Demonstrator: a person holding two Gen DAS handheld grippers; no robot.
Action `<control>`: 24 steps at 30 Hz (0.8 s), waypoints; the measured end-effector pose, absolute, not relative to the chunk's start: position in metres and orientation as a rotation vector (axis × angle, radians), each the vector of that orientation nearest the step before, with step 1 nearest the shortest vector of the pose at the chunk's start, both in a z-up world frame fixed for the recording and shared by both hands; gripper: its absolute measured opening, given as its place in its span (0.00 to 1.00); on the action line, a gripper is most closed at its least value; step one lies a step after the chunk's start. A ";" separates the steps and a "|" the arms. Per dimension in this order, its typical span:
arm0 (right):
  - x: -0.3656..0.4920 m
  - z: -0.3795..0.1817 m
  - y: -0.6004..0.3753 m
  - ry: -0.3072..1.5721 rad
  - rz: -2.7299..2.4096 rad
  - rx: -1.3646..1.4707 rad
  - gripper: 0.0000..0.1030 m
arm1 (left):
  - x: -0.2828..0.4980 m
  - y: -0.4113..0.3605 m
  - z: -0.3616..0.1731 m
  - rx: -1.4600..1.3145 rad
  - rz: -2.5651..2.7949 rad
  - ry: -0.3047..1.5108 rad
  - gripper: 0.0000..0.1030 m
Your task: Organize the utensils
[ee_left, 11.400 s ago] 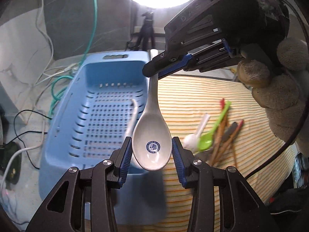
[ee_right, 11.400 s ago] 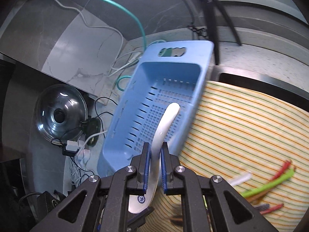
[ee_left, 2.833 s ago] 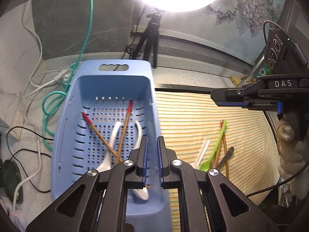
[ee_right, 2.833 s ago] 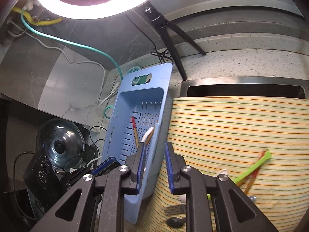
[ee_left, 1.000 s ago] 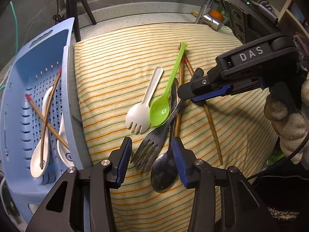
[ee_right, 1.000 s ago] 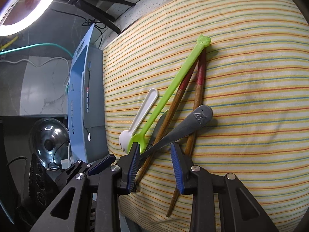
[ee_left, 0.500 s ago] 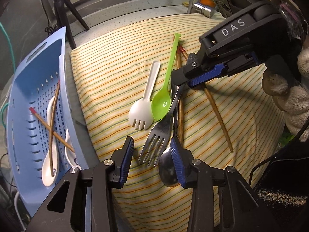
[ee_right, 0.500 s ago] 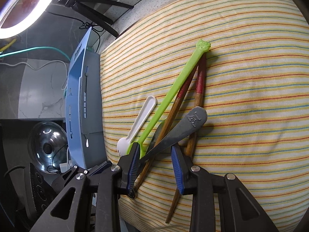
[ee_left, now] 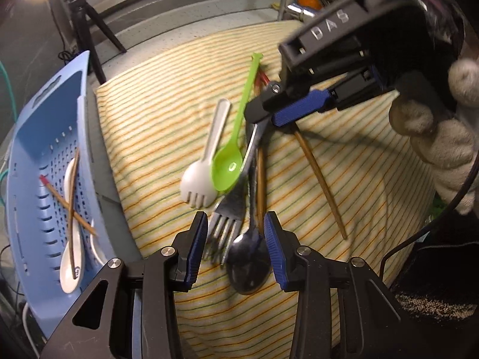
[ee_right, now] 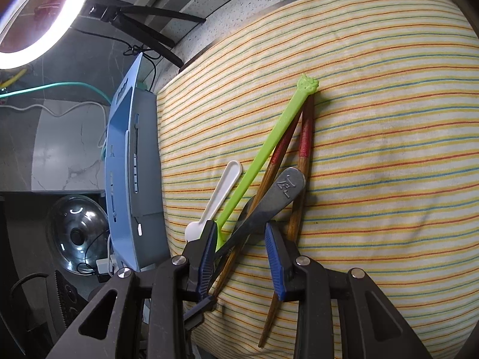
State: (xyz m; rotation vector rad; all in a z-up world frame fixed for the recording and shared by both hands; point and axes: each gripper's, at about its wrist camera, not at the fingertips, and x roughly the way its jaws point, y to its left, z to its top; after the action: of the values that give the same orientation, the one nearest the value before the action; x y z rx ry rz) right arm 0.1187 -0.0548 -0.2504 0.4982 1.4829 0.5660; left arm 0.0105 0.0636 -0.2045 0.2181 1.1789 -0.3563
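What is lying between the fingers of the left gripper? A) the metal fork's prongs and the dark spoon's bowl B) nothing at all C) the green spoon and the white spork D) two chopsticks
A: in the left wrist view, the open left gripper straddles the metal fork prongs and the dark spoon bowl on the striped cloth.

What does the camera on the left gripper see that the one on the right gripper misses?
Only the left wrist view shows the inside of the blue basket, holding white spoons and crossed chopsticks, plus the fork tines, the metal spoon bowl and the right gripper. Only the right wrist view shows the ring light and a glass lid. Both show the striped cloth, green spoon, white spork and loose chopsticks.
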 end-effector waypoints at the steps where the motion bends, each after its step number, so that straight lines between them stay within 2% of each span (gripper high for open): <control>1: 0.119 -0.251 -0.055 1.483 0.564 0.504 0.29 | 0.012 0.067 -0.202 0.200 -0.350 1.174 0.36; 3: 0.119 -0.252 -0.054 1.484 0.562 0.505 0.29 | 0.012 0.072 -0.200 0.195 -0.335 1.174 0.27; 8: 0.119 -0.254 -0.049 1.493 0.552 0.495 0.21 | 0.015 0.070 -0.210 0.265 -0.341 1.208 0.17; 14: 0.119 -0.253 -0.046 1.480 0.544 0.476 0.09 | 0.013 0.066 -0.214 0.280 -0.352 1.220 0.17; 24: 0.126 -0.248 -0.053 1.461 0.560 0.532 0.12 | 0.017 0.066 -0.217 0.270 -0.366 1.229 0.17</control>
State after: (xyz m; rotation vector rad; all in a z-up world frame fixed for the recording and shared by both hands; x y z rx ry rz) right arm 0.1260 -0.0535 -0.2480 0.5318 1.4611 0.5601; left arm 0.0170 0.0656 -0.2167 0.2703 1.2295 -0.3664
